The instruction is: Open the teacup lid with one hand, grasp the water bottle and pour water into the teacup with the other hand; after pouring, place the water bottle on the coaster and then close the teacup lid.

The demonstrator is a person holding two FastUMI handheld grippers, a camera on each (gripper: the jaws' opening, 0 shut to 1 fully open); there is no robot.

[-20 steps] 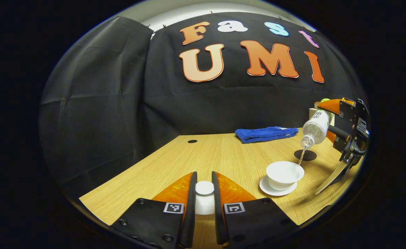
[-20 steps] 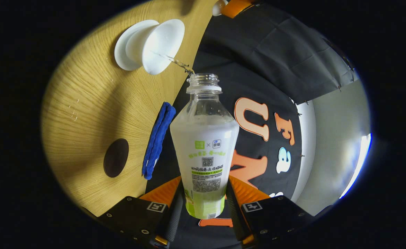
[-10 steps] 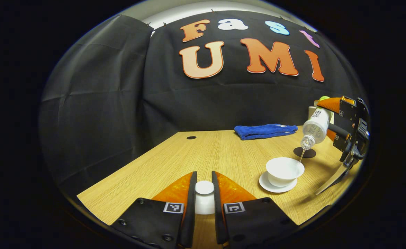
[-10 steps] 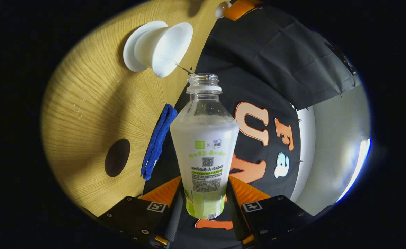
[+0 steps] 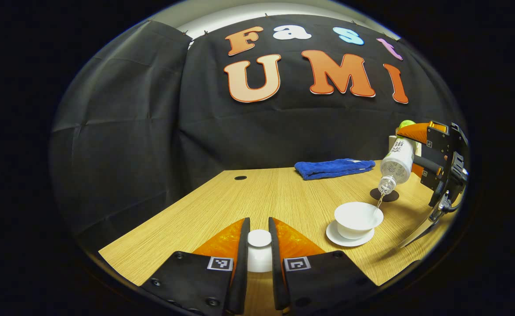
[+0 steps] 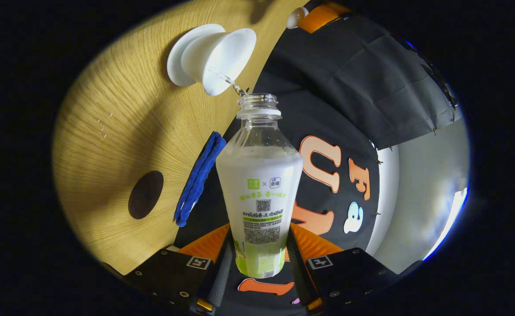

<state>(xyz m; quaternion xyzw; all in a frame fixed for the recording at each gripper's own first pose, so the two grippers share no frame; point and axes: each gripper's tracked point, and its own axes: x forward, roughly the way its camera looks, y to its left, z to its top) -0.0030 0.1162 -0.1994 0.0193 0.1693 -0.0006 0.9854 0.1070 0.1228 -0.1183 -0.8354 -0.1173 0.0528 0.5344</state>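
While the right gripper [image 6: 257,263] pinches the tilted bottle [image 6: 259,184] low on its body, water streams into the cup [image 5: 357,216]. Thin plastic likely flexes; grip gently. The left gripper [image 5: 257,250] clamps the smooth, breakable lid [image 5: 259,239] above the table [image 5: 222,206].

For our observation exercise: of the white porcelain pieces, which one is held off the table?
The teacup lid, clamped between the left tongs. The teacup stands on its saucer on the table, receiving water.
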